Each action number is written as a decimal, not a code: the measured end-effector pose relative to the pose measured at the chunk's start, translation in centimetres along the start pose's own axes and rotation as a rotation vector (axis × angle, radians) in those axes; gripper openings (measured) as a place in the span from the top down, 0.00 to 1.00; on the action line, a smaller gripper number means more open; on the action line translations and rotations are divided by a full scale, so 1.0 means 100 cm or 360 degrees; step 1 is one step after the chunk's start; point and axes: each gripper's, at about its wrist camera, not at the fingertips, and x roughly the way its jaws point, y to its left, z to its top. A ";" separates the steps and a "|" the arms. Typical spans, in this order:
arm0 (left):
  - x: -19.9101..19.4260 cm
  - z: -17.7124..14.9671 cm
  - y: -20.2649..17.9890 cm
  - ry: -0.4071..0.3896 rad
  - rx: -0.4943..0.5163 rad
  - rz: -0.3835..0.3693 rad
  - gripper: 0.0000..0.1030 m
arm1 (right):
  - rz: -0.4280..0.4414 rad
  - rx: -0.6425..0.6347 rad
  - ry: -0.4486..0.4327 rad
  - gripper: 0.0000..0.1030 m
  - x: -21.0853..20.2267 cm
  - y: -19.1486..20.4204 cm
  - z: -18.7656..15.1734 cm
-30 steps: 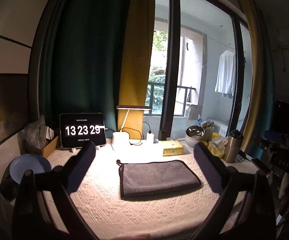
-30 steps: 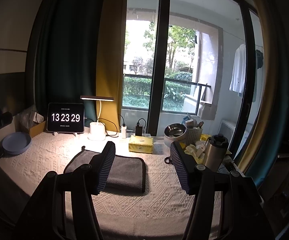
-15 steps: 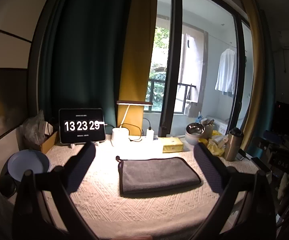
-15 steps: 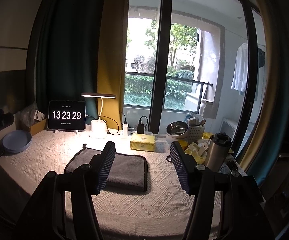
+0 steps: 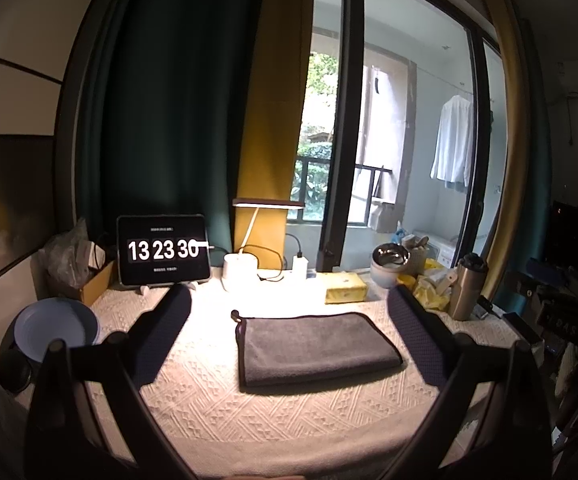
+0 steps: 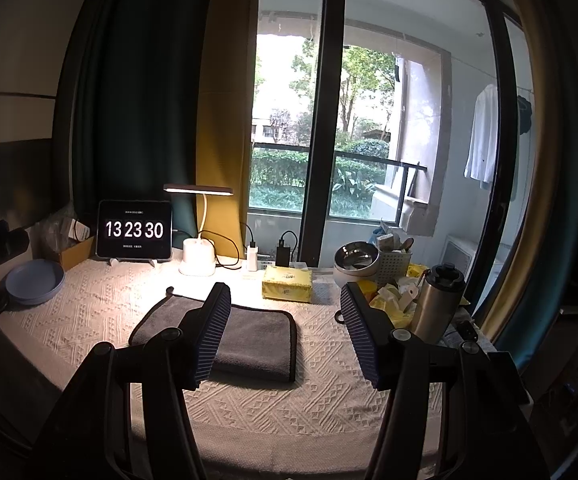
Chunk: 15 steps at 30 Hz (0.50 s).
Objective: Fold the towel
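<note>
Left wrist view: the left gripper (image 5: 289, 332) stands with jaws spread wide and nothing between them, above a cream knitted tablecloth (image 5: 217, 408). The folded grey microfibre towel with dark edging (image 5: 317, 348) lies flat at frame centre, apart from both fingers. Upper left of it, a black tablet clock (image 5: 163, 250) reads 13 23 30.

Right wrist view: the right gripper (image 6: 285, 336) is likewise spread and empty; the towel (image 6: 249, 340) lies at centre-left, partly behind the left finger (image 6: 211, 336). A steel flask (image 6: 437, 304) stands at right.
</note>
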 end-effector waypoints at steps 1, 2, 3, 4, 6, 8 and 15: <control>0.000 -0.001 0.000 0.0002 0.0000 0.0000 0.04 | 0.0000 0.0000 0.0001 0.41 0.001 0.000 0.000; 0.000 -0.001 0.000 0.0002 -0.0001 0.0000 0.04 | 0.0000 -0.0001 0.0001 0.41 0.001 0.000 0.000; 0.000 -0.001 0.000 0.0002 0.0000 0.0000 0.04 | 0.0002 0.0000 -0.0001 0.41 0.002 0.000 0.000; 0.001 -0.001 0.000 0.0003 0.0002 0.0001 0.04 | 0.0003 -0.0001 -0.0001 0.41 0.002 0.000 0.000; 0.001 -0.001 0.000 0.0003 0.0001 0.0000 0.04 | 0.0005 -0.0002 -0.0001 0.41 0.003 0.001 0.000; 0.001 -0.001 0.000 0.0003 0.0002 -0.0001 0.04 | 0.0010 -0.0005 -0.0001 0.41 0.004 0.001 0.001; 0.001 -0.001 0.000 0.0004 0.0001 -0.0001 0.04 | 0.0013 -0.0009 0.0000 0.41 0.005 0.003 0.001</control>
